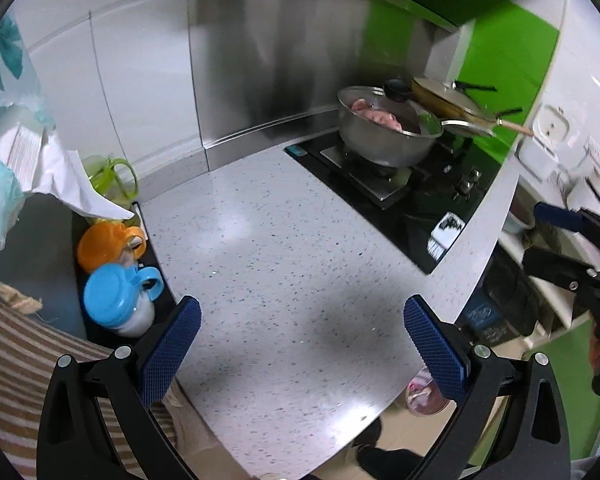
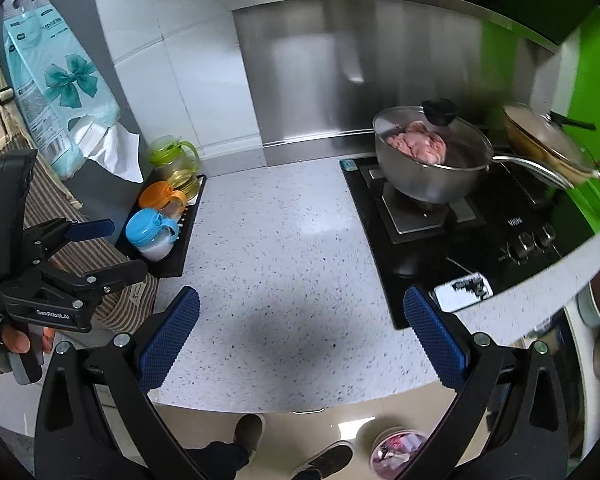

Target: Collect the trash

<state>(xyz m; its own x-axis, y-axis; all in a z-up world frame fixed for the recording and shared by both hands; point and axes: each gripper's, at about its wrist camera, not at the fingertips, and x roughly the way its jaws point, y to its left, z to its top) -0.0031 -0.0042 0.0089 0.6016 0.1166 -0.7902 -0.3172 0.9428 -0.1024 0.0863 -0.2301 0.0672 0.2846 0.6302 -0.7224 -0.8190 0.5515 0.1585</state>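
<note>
My left gripper (image 1: 302,344) is open and empty above the speckled white countertop (image 1: 284,264). My right gripper (image 2: 300,336) is open and empty above the front edge of the same countertop (image 2: 284,264). The left gripper also shows at the left of the right wrist view (image 2: 100,246), and the right gripper at the right edge of the left wrist view (image 1: 556,236). A trash bin lined with a pink bag (image 2: 396,450) stands on the floor below the counter; it also shows in the left wrist view (image 1: 424,394). No loose trash shows on the counter.
A black tray (image 2: 176,252) at the left holds a blue-lidded jar (image 2: 152,234), an orange-lidded jar (image 2: 162,196) and a green oil jug (image 2: 176,164). A tissue pack (image 2: 60,80) hangs above. A steel pot with meat (image 2: 428,156) and a pan (image 2: 548,144) sit on the black stove (image 2: 480,240).
</note>
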